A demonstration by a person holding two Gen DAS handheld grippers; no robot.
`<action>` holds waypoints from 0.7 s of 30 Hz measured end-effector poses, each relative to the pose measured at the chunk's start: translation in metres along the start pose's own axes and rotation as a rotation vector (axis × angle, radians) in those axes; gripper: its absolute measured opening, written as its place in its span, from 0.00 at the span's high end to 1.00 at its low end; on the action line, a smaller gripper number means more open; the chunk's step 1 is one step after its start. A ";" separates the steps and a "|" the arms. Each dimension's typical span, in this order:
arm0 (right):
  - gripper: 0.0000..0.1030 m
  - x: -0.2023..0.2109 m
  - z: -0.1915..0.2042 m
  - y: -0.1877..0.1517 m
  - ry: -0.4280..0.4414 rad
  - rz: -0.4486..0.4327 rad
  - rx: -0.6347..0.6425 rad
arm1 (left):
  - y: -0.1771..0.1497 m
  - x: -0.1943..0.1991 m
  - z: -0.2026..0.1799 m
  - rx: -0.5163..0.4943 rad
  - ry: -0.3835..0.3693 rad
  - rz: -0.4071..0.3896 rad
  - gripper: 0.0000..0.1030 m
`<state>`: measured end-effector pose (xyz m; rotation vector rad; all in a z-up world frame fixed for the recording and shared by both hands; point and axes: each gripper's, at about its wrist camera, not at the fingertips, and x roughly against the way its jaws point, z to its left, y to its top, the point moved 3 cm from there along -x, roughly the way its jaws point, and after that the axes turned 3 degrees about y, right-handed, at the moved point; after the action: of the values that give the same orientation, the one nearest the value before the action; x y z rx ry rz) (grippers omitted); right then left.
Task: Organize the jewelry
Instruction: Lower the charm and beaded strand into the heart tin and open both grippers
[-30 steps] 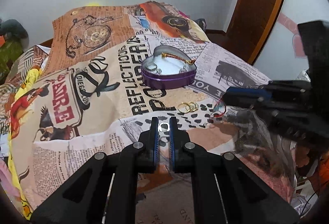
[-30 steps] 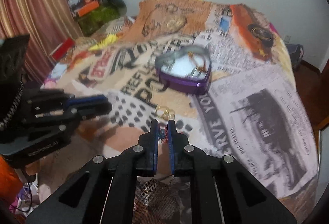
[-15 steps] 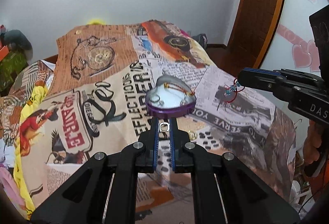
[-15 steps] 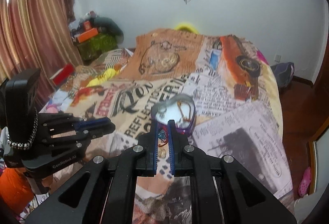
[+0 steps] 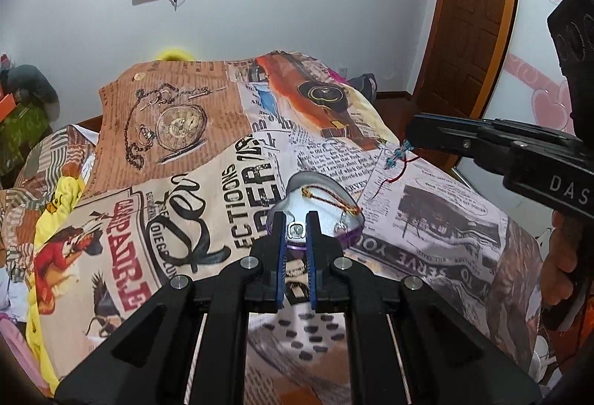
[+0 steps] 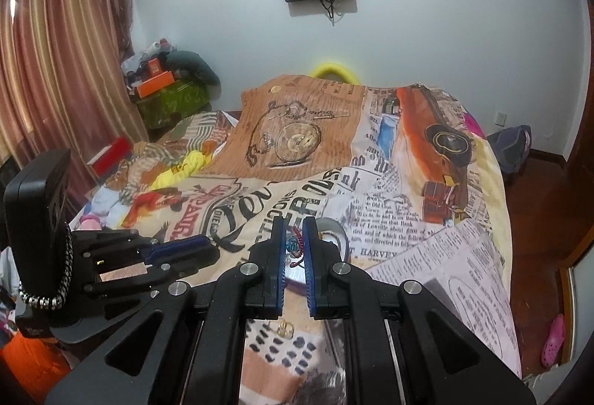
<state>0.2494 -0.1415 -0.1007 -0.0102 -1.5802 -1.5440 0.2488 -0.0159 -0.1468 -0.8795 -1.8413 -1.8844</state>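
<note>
Nearest, the left gripper pinches a silver ring and the right gripper pinches a beaded red-cord bracelet, both raised over the printed bedspread. A pair of gold hoops lies loose on the bedspread near its front edge. Farther in, toward the middle, the purple heart-shaped box already holds a gold chain and small pieces. The two held pieces and the hoops appear left to store.

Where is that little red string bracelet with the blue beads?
The bracelet dangles from the right claw, in the air right of the heart-shaped box.
</note>
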 end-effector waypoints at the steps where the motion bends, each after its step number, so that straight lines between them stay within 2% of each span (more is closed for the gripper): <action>1: 0.92 -0.003 -0.001 0.001 0.001 0.001 -0.002 | 0.001 -0.003 0.000 -0.001 0.001 -0.001 0.92; 17: 0.92 -0.049 -0.014 0.007 0.025 0.062 -0.025 | 0.010 -0.056 0.009 0.014 0.006 0.052 0.92; 21: 0.92 -0.062 -0.016 0.005 0.031 0.088 -0.034 | 0.010 -0.070 0.011 0.036 -0.026 0.077 0.92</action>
<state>0.2981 -0.1194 -0.1358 -0.0739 -1.5096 -1.4954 0.3093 -0.0170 -0.1854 -0.9530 -1.8240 -1.7956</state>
